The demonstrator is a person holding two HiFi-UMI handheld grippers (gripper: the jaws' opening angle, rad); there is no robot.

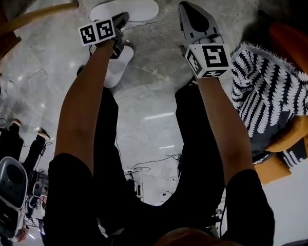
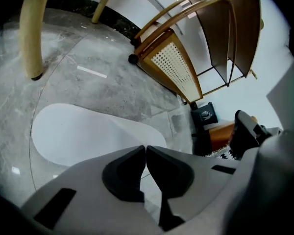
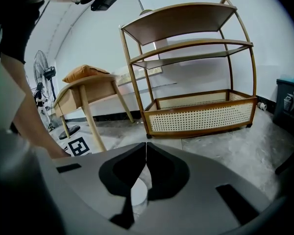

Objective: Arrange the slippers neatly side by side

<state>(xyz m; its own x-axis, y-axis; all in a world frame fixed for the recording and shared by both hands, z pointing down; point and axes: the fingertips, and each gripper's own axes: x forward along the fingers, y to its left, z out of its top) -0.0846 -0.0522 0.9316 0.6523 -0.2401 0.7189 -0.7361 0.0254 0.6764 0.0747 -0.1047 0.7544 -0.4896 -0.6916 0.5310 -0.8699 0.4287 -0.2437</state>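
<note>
Two white slippers lie on the grey marble floor. The far slipper (image 1: pixel 131 6) lies crosswise; it fills the left gripper view (image 2: pixel 83 131). The near slipper (image 1: pixel 115 68) lies partly under my left arm, at an angle to the first. My left gripper (image 1: pixel 124 18) reaches down to the far slipper's near edge, its jaws (image 2: pixel 145 150) closed together right at that edge. My right gripper (image 1: pixel 184 6) hovers to the right of the far slipper, shut on nothing (image 3: pixel 146 147). A patch of white slipper (image 3: pixel 137 195) shows behind its jaws.
A wooden rattan shelf (image 3: pixel 201 114) stands ahead on the floor (image 2: pixel 176 67). A wooden table leg (image 2: pixel 32 33) is at left. A black-and-white throw (image 1: pixel 262 96) and orange cushion (image 1: pixel 292 42) lie at right. A dark bin (image 2: pixel 206 114) stands by the wall.
</note>
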